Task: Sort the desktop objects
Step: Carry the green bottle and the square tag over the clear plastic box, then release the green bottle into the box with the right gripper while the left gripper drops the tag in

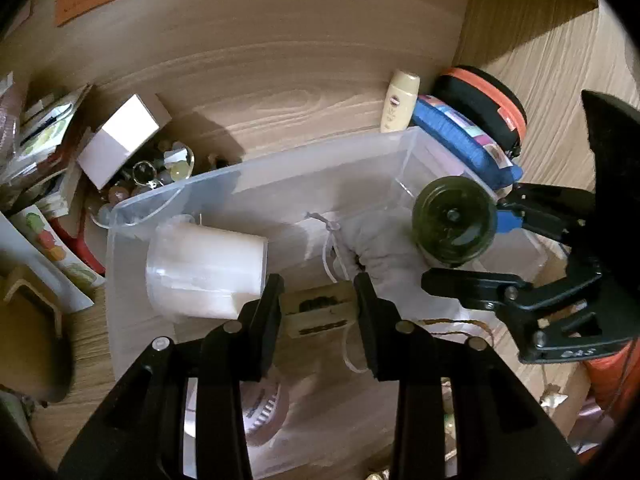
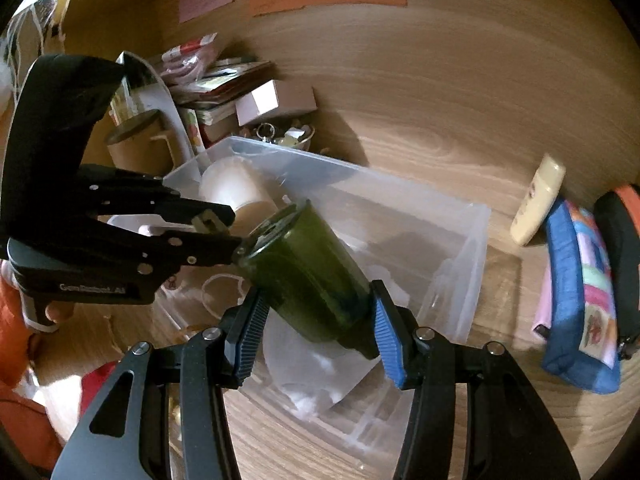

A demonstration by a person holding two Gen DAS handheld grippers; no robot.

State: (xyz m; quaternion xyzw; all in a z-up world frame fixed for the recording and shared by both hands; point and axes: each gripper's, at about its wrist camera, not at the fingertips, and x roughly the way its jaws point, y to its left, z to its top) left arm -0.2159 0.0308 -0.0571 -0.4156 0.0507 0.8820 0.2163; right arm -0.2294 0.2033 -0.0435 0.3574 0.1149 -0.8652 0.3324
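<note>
My left gripper (image 1: 318, 312) is shut on a small wooden stamp block (image 1: 318, 314) and holds it over the clear plastic bin (image 1: 304, 160). My right gripper (image 2: 318, 334) is shut on a dark green bottle (image 2: 308, 276), tilted over the same bin (image 2: 460, 248). In the left wrist view the bottle (image 1: 454, 220) and right gripper (image 1: 516, 256) show at the right. In the right wrist view the left gripper (image 2: 216, 228) holds the stamp block (image 2: 206, 222) right by the bottle's cap. Inside the bin lie a white plastic cup (image 1: 208, 268) and a grey drawstring pouch (image 1: 384, 248).
A cream lotion bottle (image 1: 400, 102), blue pouch (image 1: 468, 140) and black-orange case (image 1: 488, 104) stand behind the bin's right end. A white box (image 1: 120, 140), glass bowl of trinkets (image 1: 160, 170) and stacked papers (image 1: 44, 148) crowd the left. A brown paper cup (image 2: 136, 146) stands at the far left.
</note>
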